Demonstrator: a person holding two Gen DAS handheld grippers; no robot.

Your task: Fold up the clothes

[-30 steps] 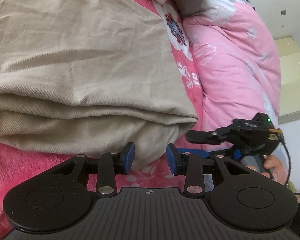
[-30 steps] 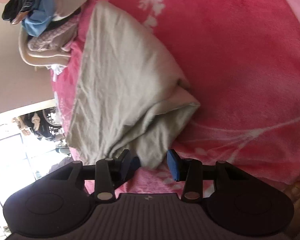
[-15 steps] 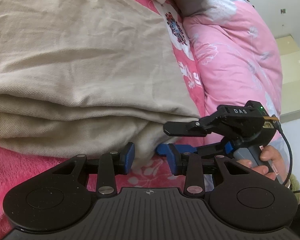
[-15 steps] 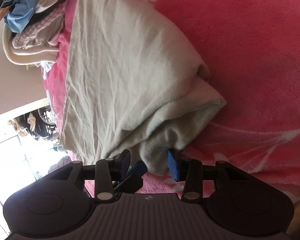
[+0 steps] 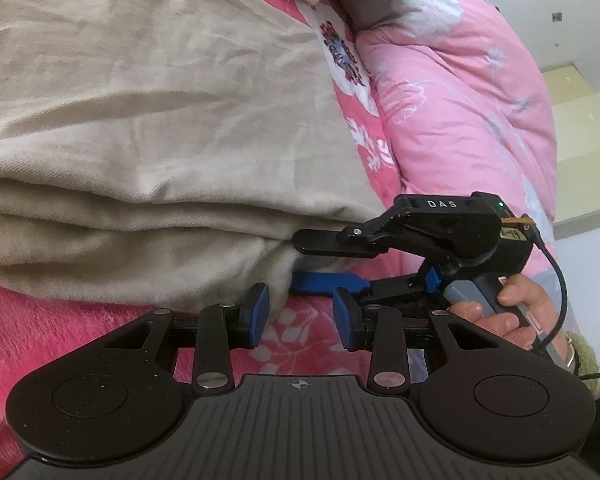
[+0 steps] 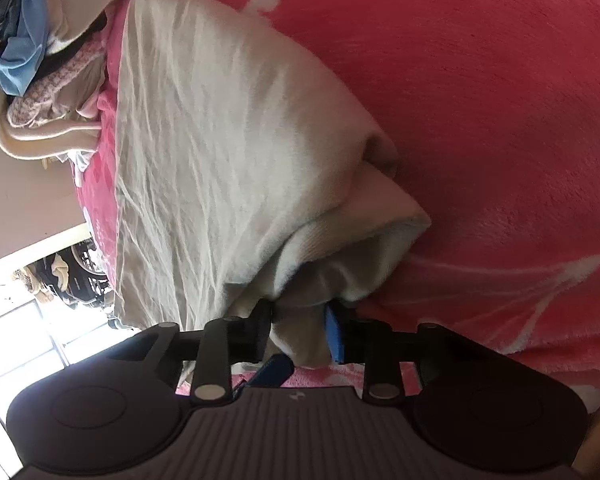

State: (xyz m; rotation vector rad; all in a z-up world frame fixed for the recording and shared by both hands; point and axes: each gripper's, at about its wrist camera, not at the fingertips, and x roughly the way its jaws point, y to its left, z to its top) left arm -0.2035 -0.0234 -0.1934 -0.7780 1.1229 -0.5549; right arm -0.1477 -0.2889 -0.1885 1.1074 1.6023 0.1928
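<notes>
A beige garment (image 5: pixel 148 128), folded in thick layers, lies on the pink fleece blanket (image 5: pixel 40 320). My left gripper (image 5: pixel 300 316) rests low at its near edge. The jaws are open, and the cloth's corner only brushes the left blue pad (image 5: pixel 258 314). From the right, my right gripper (image 5: pixel 300 262) reaches in with one jaw above and one below that same corner. In the right wrist view the beige garment (image 6: pixel 228 140) bunches between the fingers of the right gripper (image 6: pixel 300 328). Those jaws are closing and the pads press on the fabric.
A pink flowered quilt (image 5: pixel 460 120) is heaped along the right of the bed. A pile of mixed clothes (image 6: pixel 28 40) lies beyond the garment's far end. A person's hand (image 5: pixel 496 312) grips the right gripper's handle. Bare pink blanket (image 6: pixel 500 100) spreads to the right.
The right gripper has slid in from the right onto the garment's corner, and its jaws have narrowed around the cloth. The left gripper has kept still.
</notes>
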